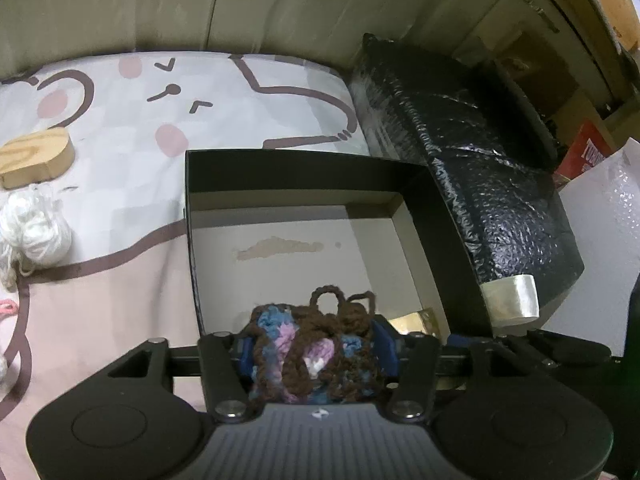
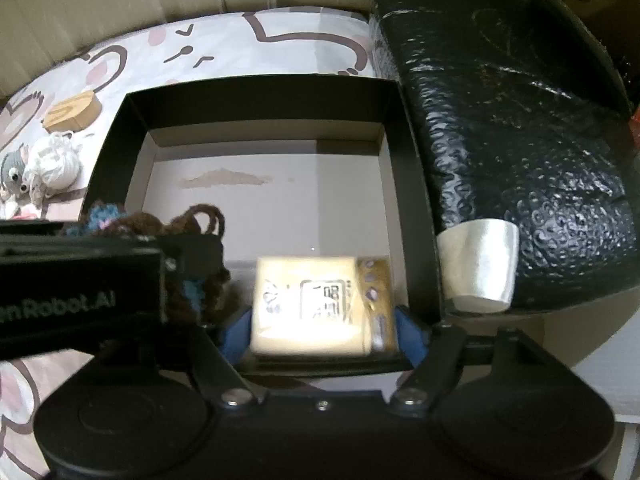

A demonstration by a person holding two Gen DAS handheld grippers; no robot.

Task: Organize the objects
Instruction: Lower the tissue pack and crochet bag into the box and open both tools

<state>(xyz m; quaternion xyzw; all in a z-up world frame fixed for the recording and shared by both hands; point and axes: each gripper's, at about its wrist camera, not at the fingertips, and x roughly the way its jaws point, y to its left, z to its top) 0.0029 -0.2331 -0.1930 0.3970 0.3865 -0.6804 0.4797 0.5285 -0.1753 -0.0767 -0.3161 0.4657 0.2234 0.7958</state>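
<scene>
A cartoon-print bed sheet [image 1: 120, 184] carries an open black box [image 1: 304, 168]. Left gripper [image 1: 316, 354] pinches a crocheted piece [image 1: 316, 356]; right gripper [image 2: 324, 320] brackets a cream packet [image 2: 316, 304], contact unclear.

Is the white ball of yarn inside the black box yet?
No, the white ball of yarn lies on the bedsheet left of the black box, beside the wooden block.
</scene>
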